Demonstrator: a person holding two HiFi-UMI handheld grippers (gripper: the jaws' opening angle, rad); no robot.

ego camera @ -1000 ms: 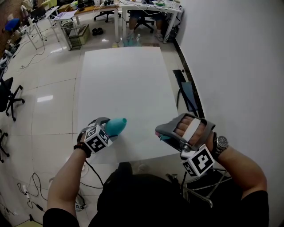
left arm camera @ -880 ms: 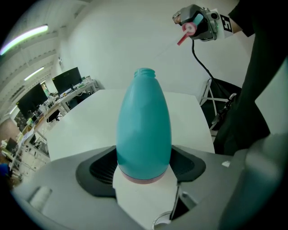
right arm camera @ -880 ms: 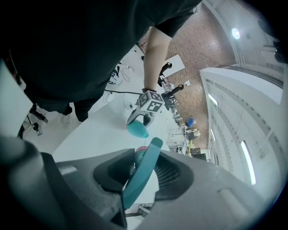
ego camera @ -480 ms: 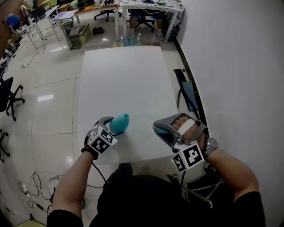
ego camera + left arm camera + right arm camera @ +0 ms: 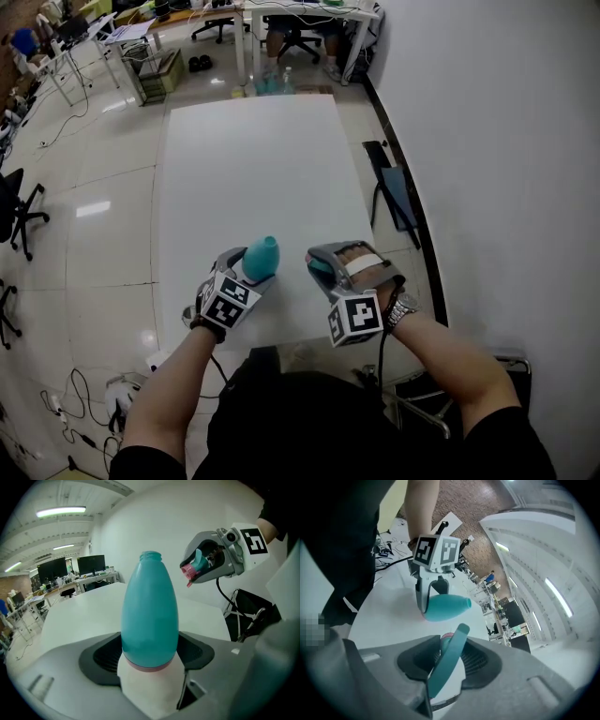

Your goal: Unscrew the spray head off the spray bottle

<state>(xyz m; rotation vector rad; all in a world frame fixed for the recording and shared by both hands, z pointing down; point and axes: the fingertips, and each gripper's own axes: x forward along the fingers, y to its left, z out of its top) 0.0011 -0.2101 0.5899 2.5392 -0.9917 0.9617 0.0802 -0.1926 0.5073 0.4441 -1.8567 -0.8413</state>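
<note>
My left gripper (image 5: 251, 275) is shut on the lower part of a teal spray bottle (image 5: 261, 256), held above the near end of the white table (image 5: 253, 159). In the left gripper view the bottle (image 5: 150, 611) points away from the jaws, with a pink band at its base and a bare, open neck. My right gripper (image 5: 319, 265) is just to its right, shut on the teal and pink spray head (image 5: 447, 660). The spray head (image 5: 193, 566) is apart from the bottle. The right gripper view shows the bottle (image 5: 443, 607) lying sideways in the left gripper (image 5: 425, 603).
A dark folding chair (image 5: 394, 202) stands against the white wall right of the table. Desks, office chairs and a seated person are at the far end of the room. Cables lie on the shiny floor at the left.
Both grippers have come closer together over the table's near end. The right one moved left and down and rolled; the left one moved right and tipped the bottle further up.
</note>
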